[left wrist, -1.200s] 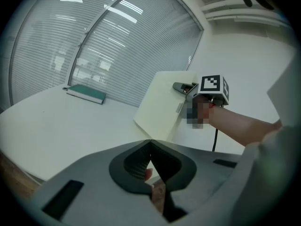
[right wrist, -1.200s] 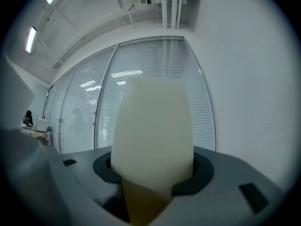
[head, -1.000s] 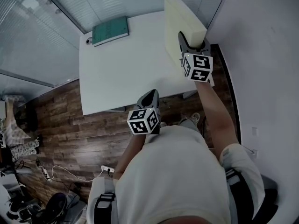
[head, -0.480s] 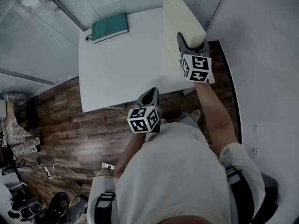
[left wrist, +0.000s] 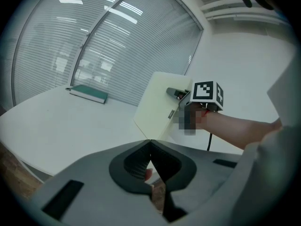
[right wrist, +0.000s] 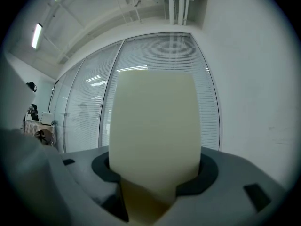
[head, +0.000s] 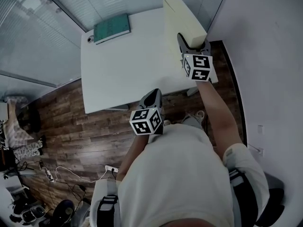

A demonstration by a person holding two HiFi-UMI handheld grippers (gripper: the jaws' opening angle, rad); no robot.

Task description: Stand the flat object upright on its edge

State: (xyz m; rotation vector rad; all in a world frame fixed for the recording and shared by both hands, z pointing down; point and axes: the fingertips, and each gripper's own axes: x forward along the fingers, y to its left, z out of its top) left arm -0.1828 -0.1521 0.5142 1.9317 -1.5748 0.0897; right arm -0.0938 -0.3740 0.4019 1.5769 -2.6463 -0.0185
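Foam slab [head: 182,20] on edge in right tongs [head: 192,45]

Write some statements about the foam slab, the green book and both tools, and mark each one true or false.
1. The foam slab lies flat on the table. False: it stands up on one edge.
2. The right tool is clamped on the slab. True.
3. The left tool holds the green book. False: its jaws are shut on nothing, and the book lies flat at the table's far corner.
4. The book lies well apart from the slab. True.
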